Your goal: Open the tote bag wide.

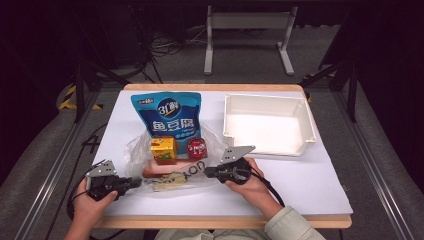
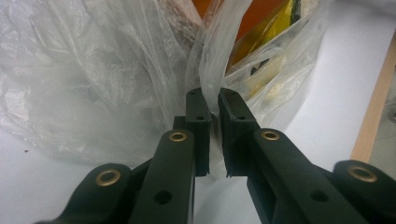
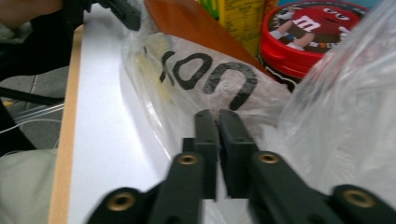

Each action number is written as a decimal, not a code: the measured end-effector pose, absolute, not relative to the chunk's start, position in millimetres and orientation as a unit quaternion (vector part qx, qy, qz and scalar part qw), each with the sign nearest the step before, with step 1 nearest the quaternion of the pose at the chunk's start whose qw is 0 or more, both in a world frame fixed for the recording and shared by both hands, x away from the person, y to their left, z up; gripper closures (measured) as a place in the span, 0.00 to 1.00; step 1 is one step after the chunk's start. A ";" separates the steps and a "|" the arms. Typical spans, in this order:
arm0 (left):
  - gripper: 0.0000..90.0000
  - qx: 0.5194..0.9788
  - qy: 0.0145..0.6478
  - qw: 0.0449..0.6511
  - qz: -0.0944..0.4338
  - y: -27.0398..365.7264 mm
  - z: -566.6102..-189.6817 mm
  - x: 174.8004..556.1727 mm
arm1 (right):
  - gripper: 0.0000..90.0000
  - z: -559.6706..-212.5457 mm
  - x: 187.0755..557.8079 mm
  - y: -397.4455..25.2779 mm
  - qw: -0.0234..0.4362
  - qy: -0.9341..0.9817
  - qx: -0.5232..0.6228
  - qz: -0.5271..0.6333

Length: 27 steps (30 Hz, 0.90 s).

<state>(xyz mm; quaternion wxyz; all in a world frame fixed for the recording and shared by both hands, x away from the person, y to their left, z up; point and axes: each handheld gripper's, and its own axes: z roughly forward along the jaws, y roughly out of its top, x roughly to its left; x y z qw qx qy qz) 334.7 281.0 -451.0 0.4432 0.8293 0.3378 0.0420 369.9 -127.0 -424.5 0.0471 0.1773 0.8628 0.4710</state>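
Observation:
A clear plastic bag lies at the front middle of the white table. In or against it are a yellow box, a red round tin and a flat orange pack. A blue snack pouch lies behind them. My left gripper is at the bag's left front corner. In the left gripper view it is shut on a fold of the bag's film. My right gripper is at the bag's right front edge. It is shut on the film, just short of the tin.
A white empty tray stands at the back right of the table. The wooden table edge runs along the front, close to both hands. A metal stand is on the floor beyond the table.

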 end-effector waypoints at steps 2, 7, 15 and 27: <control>0.92 0.830 0.334 0.444 0.042 281.3 -450.9 334.9 | 1.00 -424.0 367.6 -127.0 0.045 0.867 0.168 0.468; 0.92 0.828 0.335 0.448 0.041 281.1 -450.4 333.5 | 1.00 -422.2 363.3 -128.7 0.045 0.869 0.160 0.466; 0.92 0.829 0.327 0.452 0.039 280.1 -449.8 333.0 | 1.00 -423.9 356.8 -137.0 0.040 0.875 0.164 0.453; 0.91 0.829 0.329 0.451 0.038 278.8 -450.0 333.1 | 0.46 -426.0 360.0 -129.3 0.077 0.859 0.191 0.469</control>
